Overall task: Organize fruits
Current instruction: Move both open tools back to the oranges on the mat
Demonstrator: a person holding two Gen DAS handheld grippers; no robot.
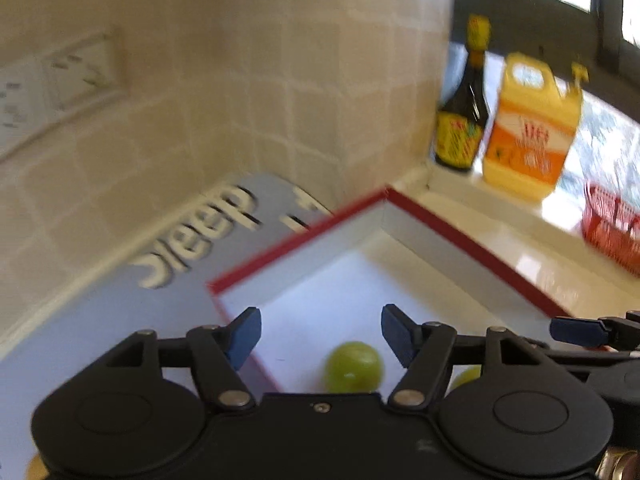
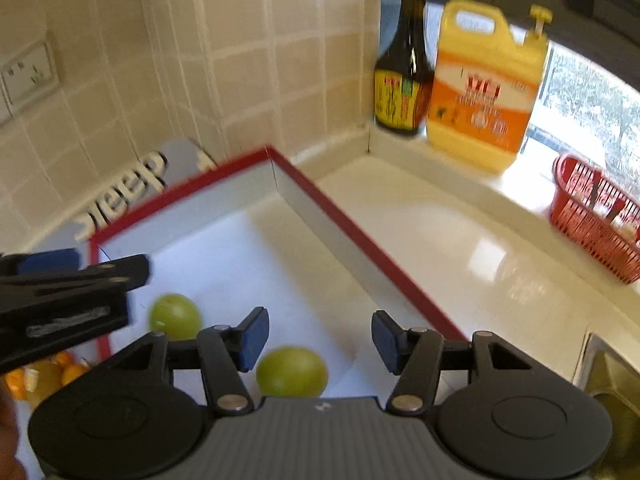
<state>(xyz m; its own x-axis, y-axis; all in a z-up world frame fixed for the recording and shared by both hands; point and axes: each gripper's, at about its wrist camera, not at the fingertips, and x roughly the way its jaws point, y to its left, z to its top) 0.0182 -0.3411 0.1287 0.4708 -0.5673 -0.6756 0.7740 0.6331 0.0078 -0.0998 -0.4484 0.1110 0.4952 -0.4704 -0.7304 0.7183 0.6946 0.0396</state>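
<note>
Grey mat [image 2: 176, 160] reads "sleep"; left gripper [image 1: 321, 334] and right gripper [image 2: 320, 338] spread, grasping nothing.

two fruits [image 2: 291, 372] in tray [image 2: 332, 216], bottle [image 2: 404, 60] behind

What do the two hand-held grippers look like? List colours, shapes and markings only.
The left hand-held gripper has a smooth black body, two round black discs, black linkage arms with silver pins and blue pads. The right hand-held gripper matches it, but its body is ribbed dark grey with a small pale mark; its pads are blue too. No cables or sleeves are visible.
</note>
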